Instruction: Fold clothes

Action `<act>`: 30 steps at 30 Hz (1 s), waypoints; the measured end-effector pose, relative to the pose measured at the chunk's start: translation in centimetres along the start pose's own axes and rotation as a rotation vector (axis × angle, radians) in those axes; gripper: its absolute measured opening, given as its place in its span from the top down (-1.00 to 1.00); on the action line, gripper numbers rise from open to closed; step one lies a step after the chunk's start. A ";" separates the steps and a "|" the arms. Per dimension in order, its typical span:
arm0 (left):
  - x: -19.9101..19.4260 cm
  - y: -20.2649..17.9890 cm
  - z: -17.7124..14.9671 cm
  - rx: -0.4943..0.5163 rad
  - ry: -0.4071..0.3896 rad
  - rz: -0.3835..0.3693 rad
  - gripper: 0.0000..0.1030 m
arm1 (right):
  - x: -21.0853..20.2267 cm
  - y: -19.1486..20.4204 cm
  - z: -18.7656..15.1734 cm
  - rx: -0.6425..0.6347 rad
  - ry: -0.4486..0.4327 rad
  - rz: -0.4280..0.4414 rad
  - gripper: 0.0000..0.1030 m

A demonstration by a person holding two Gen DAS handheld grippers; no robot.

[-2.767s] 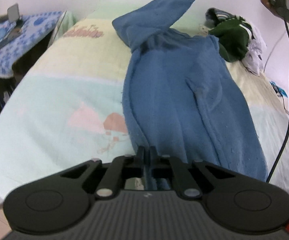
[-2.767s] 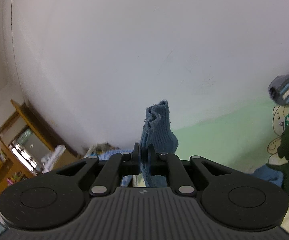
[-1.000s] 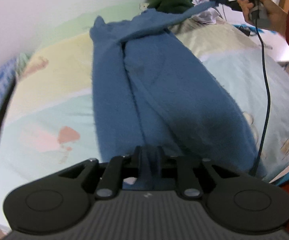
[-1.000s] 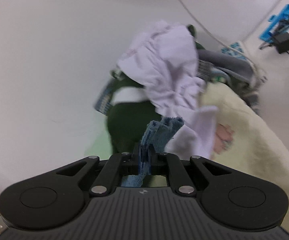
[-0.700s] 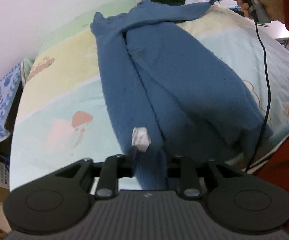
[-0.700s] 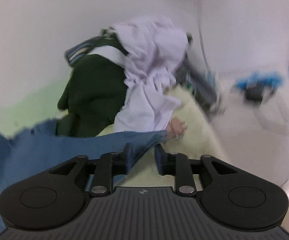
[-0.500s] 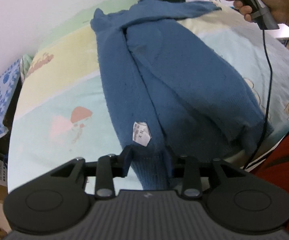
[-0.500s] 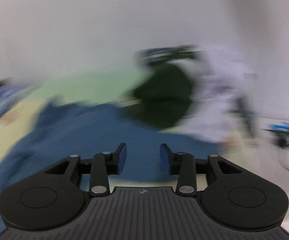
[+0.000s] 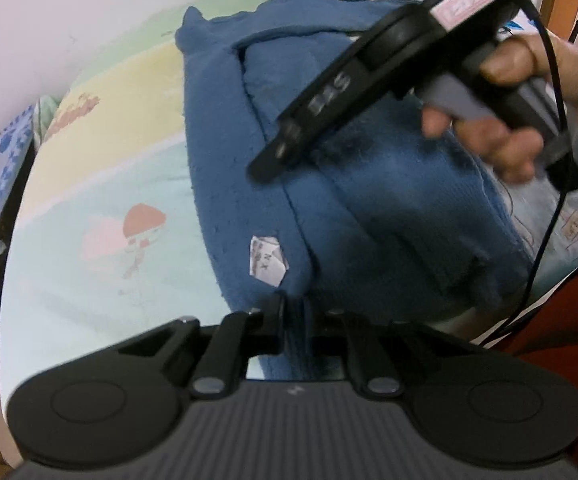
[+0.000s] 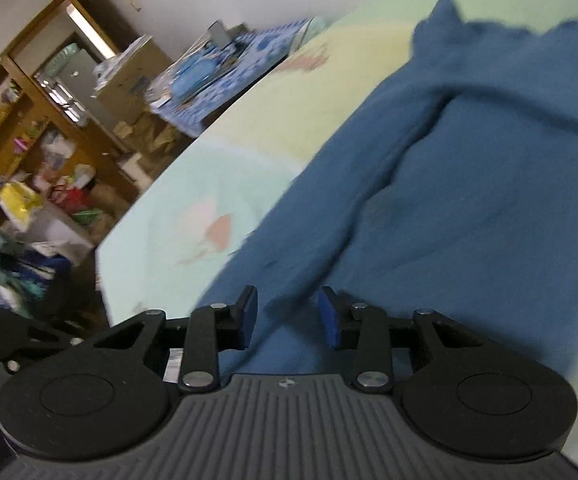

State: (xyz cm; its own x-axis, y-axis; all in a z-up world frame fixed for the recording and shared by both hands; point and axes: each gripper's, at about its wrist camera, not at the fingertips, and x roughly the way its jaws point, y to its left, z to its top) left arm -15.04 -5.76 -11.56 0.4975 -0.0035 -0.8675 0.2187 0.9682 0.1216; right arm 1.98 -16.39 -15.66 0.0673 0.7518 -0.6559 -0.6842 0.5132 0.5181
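Right gripper dropped sleeve, swung to frame centre, jaws apart, empty. Left gripper just re-clamped blue knitted sweater hem. Sleeves in; crosswise fold remains.

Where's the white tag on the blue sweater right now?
In the left wrist view, the tag lies on the sweater, just above the left gripper.

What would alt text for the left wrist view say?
A hand-held gripper pinches the near edge of a blue sweater spread on a pastel bedsheet. A second hand-held gripper, held by a hand, reaches over it.
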 end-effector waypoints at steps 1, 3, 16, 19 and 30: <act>0.1 0.0 0.0 -0.003 0.003 -0.001 0.86 | 0.1 0.2 -0.1 0.007 -0.005 0.006 0.22; 0.2 0.0 0.0 -0.008 0.002 -0.002 0.86 | 0.3 0.7 -0.4 0.021 -0.016 0.019 0.20; -0.4 -0.3 0.9 -0.024 -0.027 -0.095 0.88 | -2.3 1.0 -0.8 0.013 -0.057 -0.060 0.80; 0.3 -0.6 0.9 -0.006 -0.011 -0.115 0.83 | -1.4 0.7 -1.4 0.005 -0.055 -0.098 0.81; 0.5 -0.3 0.6 -0.025 -0.005 -0.165 0.64 | -2.0 2.1 -1.7 0.001 0.000 -0.031 0.42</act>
State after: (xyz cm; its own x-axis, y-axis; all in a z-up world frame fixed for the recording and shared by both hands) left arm -14.35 -6.16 -11.69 0.4610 -0.1642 -0.8721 0.2771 0.9602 -0.0343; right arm -0.82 -17.56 -14.23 0.0884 0.7358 -0.6714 -0.6809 0.5366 0.4984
